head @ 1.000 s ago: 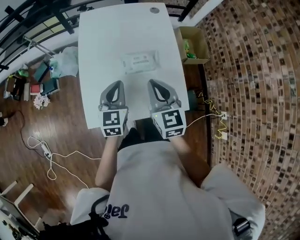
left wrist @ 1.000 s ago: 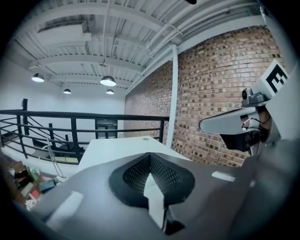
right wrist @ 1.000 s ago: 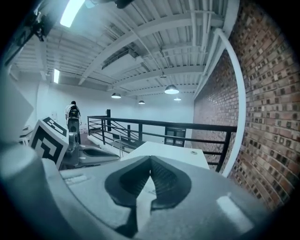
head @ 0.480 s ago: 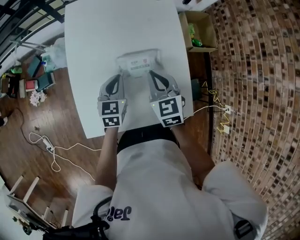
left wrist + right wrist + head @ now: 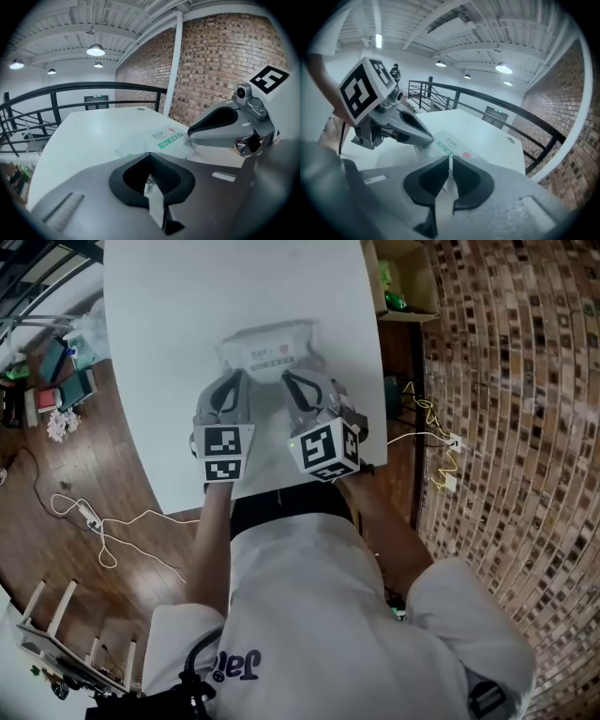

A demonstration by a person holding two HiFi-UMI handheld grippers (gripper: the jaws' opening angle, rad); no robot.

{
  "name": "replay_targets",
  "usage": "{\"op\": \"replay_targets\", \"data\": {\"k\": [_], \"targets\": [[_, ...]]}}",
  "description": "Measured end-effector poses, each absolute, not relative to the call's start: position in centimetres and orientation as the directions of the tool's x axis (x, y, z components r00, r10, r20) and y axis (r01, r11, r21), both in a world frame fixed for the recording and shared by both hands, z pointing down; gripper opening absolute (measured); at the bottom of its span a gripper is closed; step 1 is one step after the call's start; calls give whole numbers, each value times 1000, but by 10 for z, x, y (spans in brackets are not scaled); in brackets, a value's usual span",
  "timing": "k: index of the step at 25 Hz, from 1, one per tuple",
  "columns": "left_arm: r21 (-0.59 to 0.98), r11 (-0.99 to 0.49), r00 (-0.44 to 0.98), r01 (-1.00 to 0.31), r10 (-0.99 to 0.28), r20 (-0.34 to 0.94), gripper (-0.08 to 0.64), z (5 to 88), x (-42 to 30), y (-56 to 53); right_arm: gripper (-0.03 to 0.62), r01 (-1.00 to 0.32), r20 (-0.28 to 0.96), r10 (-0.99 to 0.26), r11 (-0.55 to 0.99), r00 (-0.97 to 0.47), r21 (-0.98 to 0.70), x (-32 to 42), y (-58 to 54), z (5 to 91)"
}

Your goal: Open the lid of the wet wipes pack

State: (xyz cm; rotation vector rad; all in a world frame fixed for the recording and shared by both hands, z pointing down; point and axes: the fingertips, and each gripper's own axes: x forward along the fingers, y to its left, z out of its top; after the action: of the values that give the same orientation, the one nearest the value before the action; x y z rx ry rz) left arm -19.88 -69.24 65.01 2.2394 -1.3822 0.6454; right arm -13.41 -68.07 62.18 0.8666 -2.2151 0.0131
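Observation:
The white wet wipes pack [image 5: 270, 351] lies flat on the white table [image 5: 169, 306], with a green strip and a red mark on its label. My left gripper [image 5: 236, 379] is shut and empty, its tips at the pack's near left edge. My right gripper [image 5: 289, 379] sits at the near right edge; its jaws are opening, a thin slit shows and nothing is between them. In the left gripper view the pack [image 5: 161, 140] lies just past my left gripper [image 5: 149, 157]. In the right gripper view the pack [image 5: 452, 145] lies just ahead of my right gripper [image 5: 450, 160].
An open cardboard box [image 5: 405, 273] with green items stands on the floor right of the table. Books and clutter [image 5: 58, 390] and a white cable [image 5: 94, 521] lie on the wooden floor at the left. A black railing [image 5: 84, 89] runs behind the table.
Both grippers have come forward and down from the table's near edge to the pack's near side. The right gripper has rolled, and the view has shifted towards the pack.

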Motion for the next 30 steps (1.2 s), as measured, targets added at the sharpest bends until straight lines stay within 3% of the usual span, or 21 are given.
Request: {"op": "replay_targets", "data": {"k": [2,8,13,15,21,24,30], "targets": [[81,-416,379,-906,-709,595,15,651,-197,-693,75,-530,647,-576,794,-499,298,-140,-681,626],[66,-396,359,-916,-733,578,15,651,-197,-693,109,-323,670,-577,817,-467,478,-149,-683,639],[67,-392,356,-917,-734,578,15,650,-196,-695,106,-225,668,-593,799,-450,558,-152,-684,640],[63,-391,353,-918,-734,580,15,651,-196,-696,63,-208,669,-593,797,-448,567,-154,-684,638],[61,-385,345,-921,-730,590,15,652,-199,-696,8,-273,614,-626,772,-480,574,-158,-691,602],[65,-380,342,-923,-727,596,15,652,-199,-697,11,-329,585,-639,765,-500,554,-159,-718,581],[78,-373,339,-925,-713,613,15,652,-196,-694,21,-359,660,-526,850,-536,386,-172,-782,594]]}}
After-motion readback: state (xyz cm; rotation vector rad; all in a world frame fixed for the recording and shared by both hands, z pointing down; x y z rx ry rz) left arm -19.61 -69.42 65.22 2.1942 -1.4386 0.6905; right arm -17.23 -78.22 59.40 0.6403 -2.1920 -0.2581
